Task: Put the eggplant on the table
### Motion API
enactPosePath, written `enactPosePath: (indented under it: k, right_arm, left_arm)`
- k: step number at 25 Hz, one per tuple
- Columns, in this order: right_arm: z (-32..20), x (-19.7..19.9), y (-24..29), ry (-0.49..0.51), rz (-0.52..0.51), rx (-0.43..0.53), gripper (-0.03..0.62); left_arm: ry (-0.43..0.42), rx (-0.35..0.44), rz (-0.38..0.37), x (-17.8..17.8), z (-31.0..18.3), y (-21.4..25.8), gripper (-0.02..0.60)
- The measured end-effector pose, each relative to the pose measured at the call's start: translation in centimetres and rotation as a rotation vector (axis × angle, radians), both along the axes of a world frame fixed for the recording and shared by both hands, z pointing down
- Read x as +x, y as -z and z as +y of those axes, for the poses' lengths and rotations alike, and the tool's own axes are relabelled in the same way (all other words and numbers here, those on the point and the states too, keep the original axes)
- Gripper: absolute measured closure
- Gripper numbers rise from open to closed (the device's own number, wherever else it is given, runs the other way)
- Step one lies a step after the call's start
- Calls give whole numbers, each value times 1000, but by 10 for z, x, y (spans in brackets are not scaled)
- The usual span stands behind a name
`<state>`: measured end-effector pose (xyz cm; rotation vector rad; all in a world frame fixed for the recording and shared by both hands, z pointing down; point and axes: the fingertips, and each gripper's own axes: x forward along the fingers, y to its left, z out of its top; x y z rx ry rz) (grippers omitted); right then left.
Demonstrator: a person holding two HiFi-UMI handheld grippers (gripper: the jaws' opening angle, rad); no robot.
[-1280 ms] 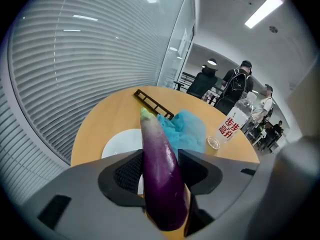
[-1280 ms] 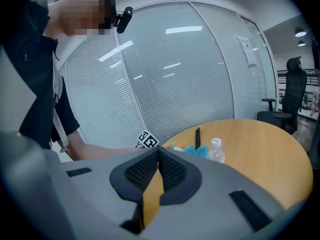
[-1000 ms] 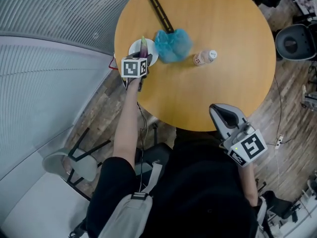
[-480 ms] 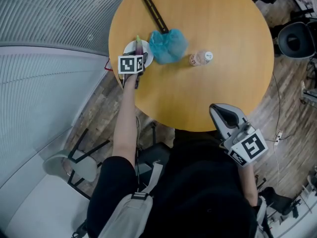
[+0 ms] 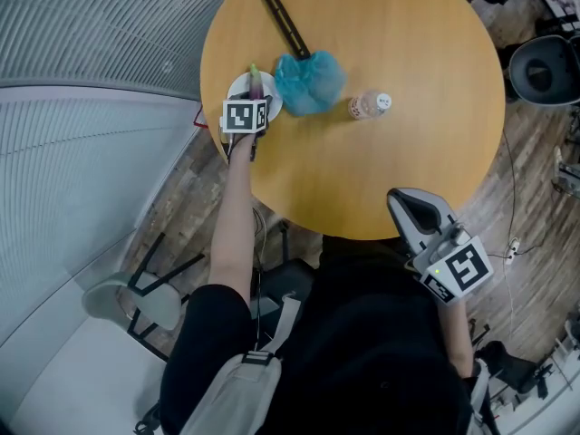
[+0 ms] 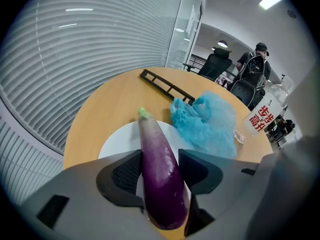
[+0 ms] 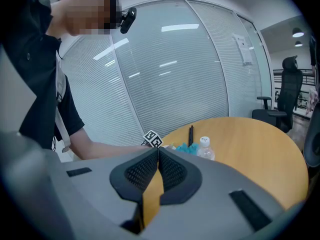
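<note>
**Head view.** We list the left claw (image 5: 255, 99) at the worktop's (image 5: 381, 179) left edge, over a white plate (image 5: 237, 90). The eggplant (image 5: 256, 82) juts past its tip. A blue bag (image 5: 310, 80) lies just beside the plate, and a bottle (image 5: 370, 106) lies near. The right claw (image 5: 414, 210) is at the near rim, well apart from the eggplant.

**Left gripper view.** The claw is clenched on the eggplant (image 6: 159, 174), one pad on each flank. The stem end points away over the plate (image 6: 117, 144).

**Right gripper view.** We note the right claw (image 7: 158, 159) closed, holding nothing.

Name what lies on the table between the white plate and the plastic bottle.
A crumpled blue bag lies between the plate and the bottle; the head view shows it.
</note>
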<state>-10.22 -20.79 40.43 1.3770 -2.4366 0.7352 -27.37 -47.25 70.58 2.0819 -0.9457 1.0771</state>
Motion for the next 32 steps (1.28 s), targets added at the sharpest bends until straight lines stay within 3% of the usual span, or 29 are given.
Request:
enactPosePath:
  k: [5, 11, 22, 32]
  right_arm:
    - [1, 2, 2, -7, 3, 5, 577]
    - [3, 6, 5, -19, 3, 20, 577]
    - [12, 5, 17, 2, -23, 86, 577]
    - [40, 12, 31, 19, -61, 152, 577]
  left_arm:
    - [17, -2, -8, -1, 0, -2, 347]
    - [58, 45, -43, -12, -4, 3, 291]
    - [121, 103, 28, -20, 5, 42, 291]
    - [141, 154, 69, -17, 51, 87, 295]
